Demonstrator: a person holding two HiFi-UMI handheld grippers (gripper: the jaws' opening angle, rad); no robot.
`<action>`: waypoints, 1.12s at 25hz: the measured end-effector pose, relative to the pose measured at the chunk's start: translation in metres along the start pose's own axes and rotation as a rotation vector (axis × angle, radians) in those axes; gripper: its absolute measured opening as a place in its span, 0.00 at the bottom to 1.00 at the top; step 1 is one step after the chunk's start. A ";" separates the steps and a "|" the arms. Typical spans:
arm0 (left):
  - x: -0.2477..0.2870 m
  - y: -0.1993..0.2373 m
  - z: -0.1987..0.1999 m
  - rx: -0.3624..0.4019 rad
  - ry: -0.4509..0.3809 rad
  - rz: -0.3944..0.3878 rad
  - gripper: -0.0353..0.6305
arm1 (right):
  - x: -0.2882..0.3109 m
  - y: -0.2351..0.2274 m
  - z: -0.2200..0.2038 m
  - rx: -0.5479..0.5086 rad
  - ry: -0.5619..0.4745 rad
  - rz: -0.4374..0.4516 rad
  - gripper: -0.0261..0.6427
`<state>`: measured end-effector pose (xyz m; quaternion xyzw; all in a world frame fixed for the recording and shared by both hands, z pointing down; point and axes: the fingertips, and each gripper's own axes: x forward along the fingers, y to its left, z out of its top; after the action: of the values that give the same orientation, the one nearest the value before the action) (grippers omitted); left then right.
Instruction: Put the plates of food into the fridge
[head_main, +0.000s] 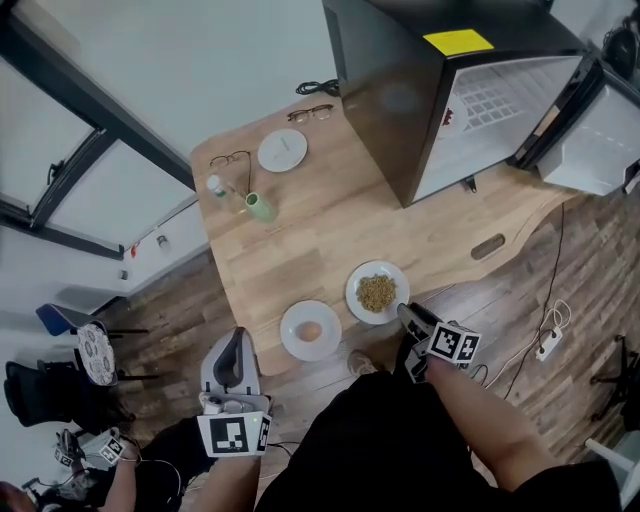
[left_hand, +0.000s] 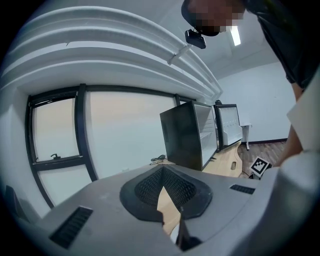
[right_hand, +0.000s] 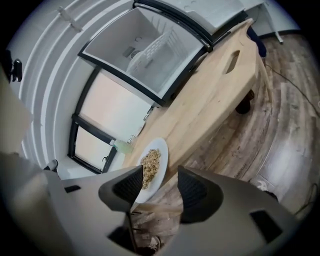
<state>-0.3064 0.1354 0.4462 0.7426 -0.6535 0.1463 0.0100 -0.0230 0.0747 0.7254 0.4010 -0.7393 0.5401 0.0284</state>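
Wooden tabletop (head_main: 330, 220) carries the grain plate (head_main: 352, 292) well apart from the fridge (head_main: 380, 90), and your right gripper (right_hand: 161, 186), jaws spread beside its rim, could tip it if you clamp too shallow.

Head view, directions taken from the grain plate (head_main: 377, 292). Bare wood of the table (head_main: 330, 240) lies free toward 1 o'clock, up to the open fridge (head_main: 470, 100). The fridge's dark side wall (head_main: 385, 110) blocks 12 o'clock, and its swung door (head_main: 590, 140) bounds 2 o'clock. A second plate (head_main: 310, 330) lies near at 8 o'clock. The bottle (head_main: 218, 188) and cup (head_main: 260, 207) stand well apart at 10 o'clock.
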 end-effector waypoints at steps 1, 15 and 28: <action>0.000 0.002 -0.001 -0.002 0.003 0.007 0.06 | 0.003 0.001 -0.001 0.003 0.011 0.002 0.36; -0.001 0.026 0.000 -0.030 0.007 0.064 0.06 | 0.016 0.006 -0.009 0.188 0.044 0.027 0.11; 0.023 0.004 0.017 -0.057 -0.049 0.012 0.06 | -0.014 0.021 0.032 0.259 -0.050 0.077 0.08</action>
<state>-0.3047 0.1095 0.4345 0.7413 -0.6621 0.1093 0.0145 -0.0142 0.0581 0.6889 0.3860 -0.6786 0.6217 -0.0626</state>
